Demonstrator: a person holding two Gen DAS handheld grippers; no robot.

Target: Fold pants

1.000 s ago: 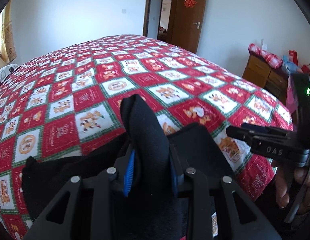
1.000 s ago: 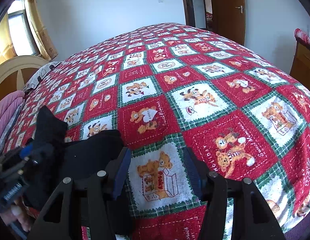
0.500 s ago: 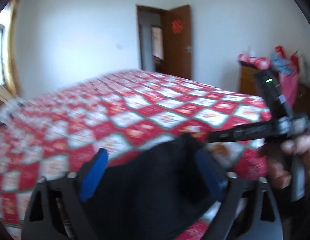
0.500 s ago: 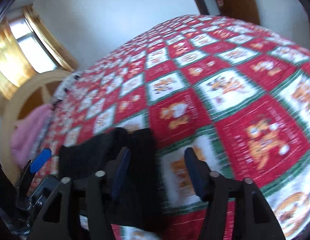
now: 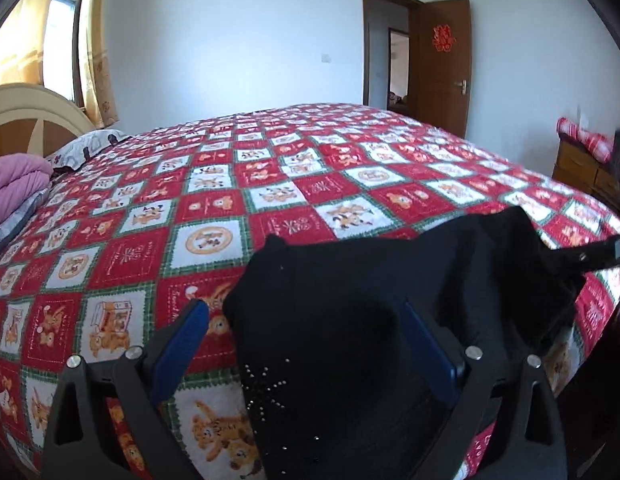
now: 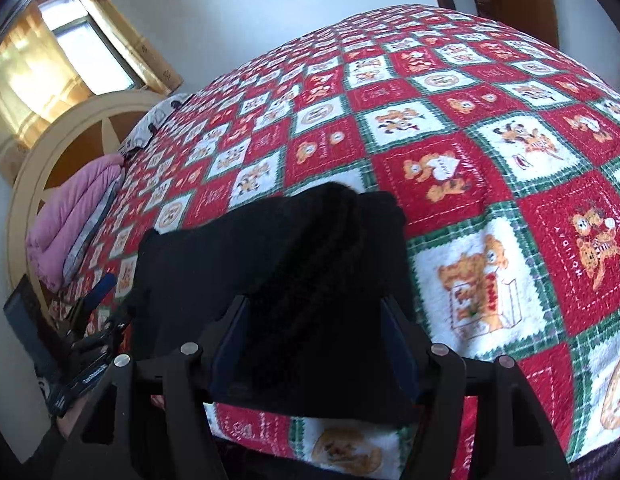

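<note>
The black knitted pants (image 5: 374,304), folded into a thick bundle with a scatter of small silver studs on the cloth, are lying at the near edge of the red, white and green patchwork bedspread printed with cartoon bears (image 5: 213,200), and everything else here is being placed from that bundle. My left gripper (image 5: 305,344) is hanging over the bundle's left end with its blue-padded jaws standing wide apart; the left pad is sitting clear over the bedspread just beside the cloth, the right pad is over the black fabric, and nothing is being pinched. My right gripper (image 6: 316,344) is hovering over the bundle's right end, jaws partly spread and straddling a raised ridge of the knit; whether the pads are pressing the cloth I cannot tell. Beyond the bundle, the bedspread is stretching away across the whole bed. To the far left of the bundle, a folded pink quilt (image 5: 13,184) is resting by a cream and brown wooden headboard (image 5: 33,120), under a window with yellow curtains (image 5: 89,48). Far behind the bundle, a brown wooden door (image 5: 444,64) is standing open.
</note>
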